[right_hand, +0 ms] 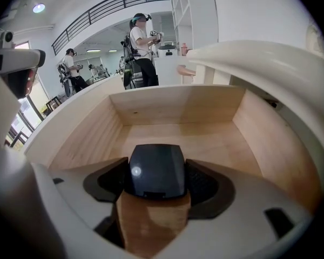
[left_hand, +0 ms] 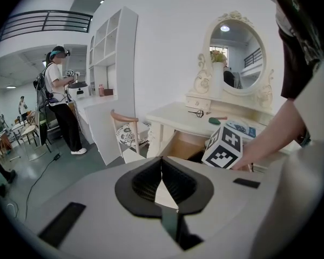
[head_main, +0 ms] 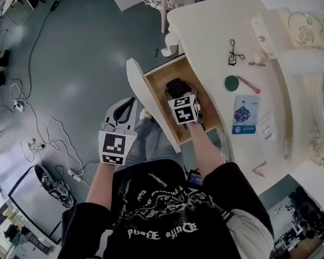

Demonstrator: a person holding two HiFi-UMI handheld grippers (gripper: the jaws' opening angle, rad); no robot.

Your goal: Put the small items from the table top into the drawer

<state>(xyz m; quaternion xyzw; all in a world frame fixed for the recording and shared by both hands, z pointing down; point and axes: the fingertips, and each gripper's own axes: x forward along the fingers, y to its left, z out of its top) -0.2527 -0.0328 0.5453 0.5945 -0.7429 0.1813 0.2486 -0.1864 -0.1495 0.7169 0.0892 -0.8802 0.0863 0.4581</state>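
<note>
Currently right gripper (right_hand: 157,184) clamps glossy black rounded case (right_hand: 155,165) inside open wooden drawer (right_hand: 178,106); left gripper (left_hand: 162,181) closed, empty.

one open drawer (head_main: 141,93). one black case (head_main: 177,85). on the desk (head_main: 216,26): one green disc (head_main: 231,83), one blue card (head_main: 245,114), one black wiry loop (head_main: 235,53), one small white ball (head_main: 257,58), and two slim pink pieces, a pink stick (head_main: 250,84) and a pink clip (head_main: 259,169).

Bright, even indoor light filled all three views. Both gripper views bulged and fell to black at rounded corners, with the near foreground soft. A ceiling lamp (right_hand: 39,7) glowed at upper left, and a small glare spot marked the black case (right_hand: 155,172).
</note>
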